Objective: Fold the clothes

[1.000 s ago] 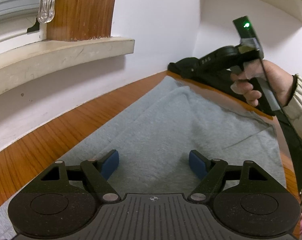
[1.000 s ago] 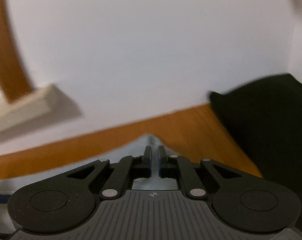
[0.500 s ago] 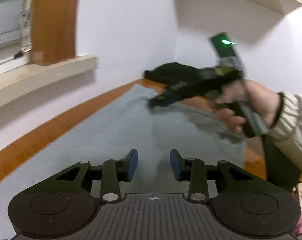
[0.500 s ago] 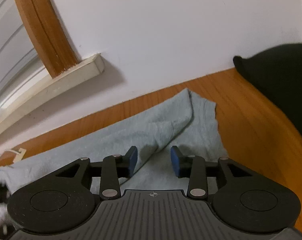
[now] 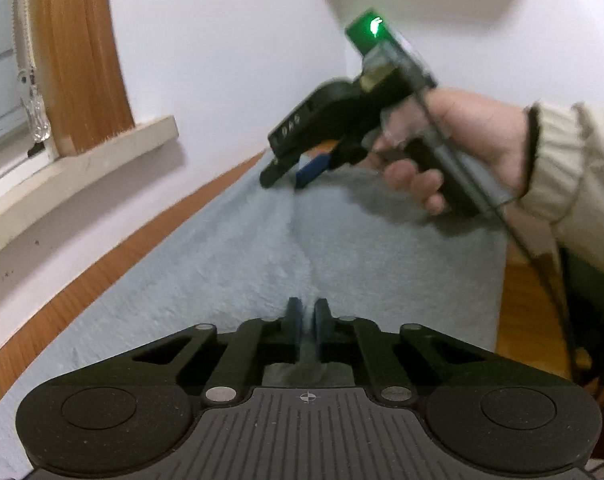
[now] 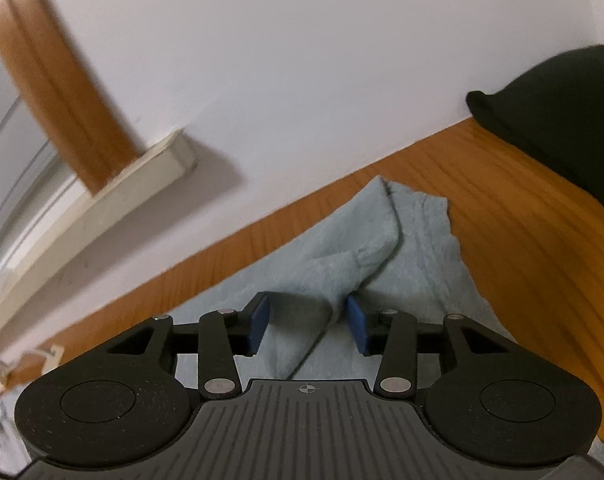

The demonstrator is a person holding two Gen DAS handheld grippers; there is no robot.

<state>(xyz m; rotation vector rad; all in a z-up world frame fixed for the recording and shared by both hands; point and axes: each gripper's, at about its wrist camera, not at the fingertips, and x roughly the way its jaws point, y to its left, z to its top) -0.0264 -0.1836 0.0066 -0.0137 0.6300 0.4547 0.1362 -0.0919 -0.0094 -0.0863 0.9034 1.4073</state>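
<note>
1. The left claw is pinched shut on a ridge of the grey cloth; a second ago its fingers stood wide apart over the fabric, and half a second ago they were halfway closed.
2. The right claw stands open above the far end of the cloth, one blue finger on each side of a raised fold. A second ago it was closed; it has let go.
3. The cloth lies spread along the wooden surface, its far corner turned over on itself, and a crease runs from the left claw's grip toward the right claw.
4. A black garment sits apart at the far right of the surface, by the wall.
5. Judging by this, the hold has passed from right to left: the left side is now set to lift or drag its pinch, while the right is free to take a new grip. How many folds the cloth already carries I cannot tell.
</note>
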